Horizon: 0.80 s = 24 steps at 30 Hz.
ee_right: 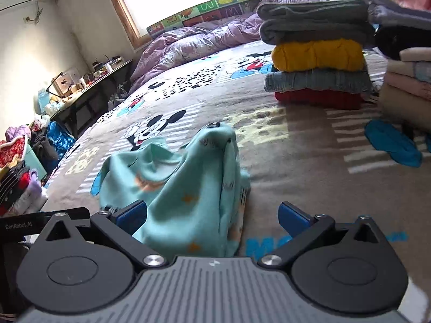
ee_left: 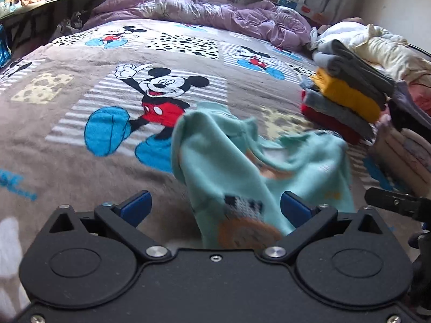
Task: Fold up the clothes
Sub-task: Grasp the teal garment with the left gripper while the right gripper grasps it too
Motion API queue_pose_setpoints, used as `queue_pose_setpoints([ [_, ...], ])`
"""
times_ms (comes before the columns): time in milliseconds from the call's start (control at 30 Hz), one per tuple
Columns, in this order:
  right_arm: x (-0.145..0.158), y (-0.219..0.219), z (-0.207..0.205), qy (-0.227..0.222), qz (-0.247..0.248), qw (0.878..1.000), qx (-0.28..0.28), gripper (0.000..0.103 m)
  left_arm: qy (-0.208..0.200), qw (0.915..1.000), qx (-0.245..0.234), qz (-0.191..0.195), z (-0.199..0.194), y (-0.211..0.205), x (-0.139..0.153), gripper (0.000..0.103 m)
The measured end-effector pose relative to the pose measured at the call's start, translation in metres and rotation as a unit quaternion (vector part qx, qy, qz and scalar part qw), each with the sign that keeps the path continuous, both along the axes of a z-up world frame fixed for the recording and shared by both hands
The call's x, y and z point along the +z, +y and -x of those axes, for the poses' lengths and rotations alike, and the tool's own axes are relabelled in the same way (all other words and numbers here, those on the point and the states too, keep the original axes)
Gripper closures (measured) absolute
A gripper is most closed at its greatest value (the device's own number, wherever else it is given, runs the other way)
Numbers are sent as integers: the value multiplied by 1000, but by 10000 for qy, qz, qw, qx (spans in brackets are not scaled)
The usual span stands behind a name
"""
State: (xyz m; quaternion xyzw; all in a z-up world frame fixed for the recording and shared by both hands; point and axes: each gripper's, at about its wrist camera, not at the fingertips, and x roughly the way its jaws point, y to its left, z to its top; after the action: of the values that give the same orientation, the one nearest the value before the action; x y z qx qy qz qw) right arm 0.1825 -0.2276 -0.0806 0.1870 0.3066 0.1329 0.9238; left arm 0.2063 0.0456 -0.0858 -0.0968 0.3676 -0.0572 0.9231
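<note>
A small teal garment point(ee_left: 231, 161) with orange and grey prints lies crumpled on the Mickey Mouse blanket point(ee_left: 80, 86). It is blurred, so it seems to be in motion. My left gripper point(ee_left: 215, 207) is open, its blue pads wide apart, and the cloth passes between them. In the right wrist view the same teal garment point(ee_right: 186, 188) bunches up in a peak in front of my right gripper point(ee_right: 212, 215), which is also open with the cloth lying by its left pad point(ee_right: 133, 214). The right gripper's black body shows at the right edge of the left wrist view point(ee_left: 396, 204).
A stack of folded clothes point(ee_right: 317, 62), grey, yellow, blue and red, stands at the right of the bed. More folded and loose laundry point(ee_left: 377, 48) lies beyond it. A purple duvet point(ee_left: 204, 13) is heaped at the bed's far end. A cluttered desk point(ee_right: 86, 86) stands at the left.
</note>
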Motion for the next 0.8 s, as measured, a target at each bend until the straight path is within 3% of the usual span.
queue_pose_setpoints([
  [300, -20, -2, -65, 65, -134, 9998, 94, 2, -85, 9995, 61, 293, -64, 22, -12, 1],
  [367, -24, -3, -80, 79, -164, 9998, 114, 7, -84, 9993, 55, 366, -75, 25, -15, 2],
  [433, -29, -4, -95, 94, -194, 9997, 135, 25, -99, 9988, -21, 475, -81, 26, -17, 7],
  [467, -32, -2, -100, 113, -203, 9996, 149, 36, -120, 9986, -42, 506, -83, 26, -18, 20],
  [500, -35, -2, -108, 148, -190, 9996, 162, 39, -93, 9986, -52, 523, -86, 27, -20, 43],
  [600, -41, 0, -120, 154, -104, 9995, 236, 54, -64, 9986, -157, 503, -84, 25, -23, 71],
  [700, -41, 1, -114, 121, -101, 9996, 235, 64, -212, 9984, -276, 435, -75, 23, -18, 84],
  [800, -36, 1, -100, 54, -168, 9996, 233, 67, -371, 9976, -391, 428, -57, 21, -8, 87],
])
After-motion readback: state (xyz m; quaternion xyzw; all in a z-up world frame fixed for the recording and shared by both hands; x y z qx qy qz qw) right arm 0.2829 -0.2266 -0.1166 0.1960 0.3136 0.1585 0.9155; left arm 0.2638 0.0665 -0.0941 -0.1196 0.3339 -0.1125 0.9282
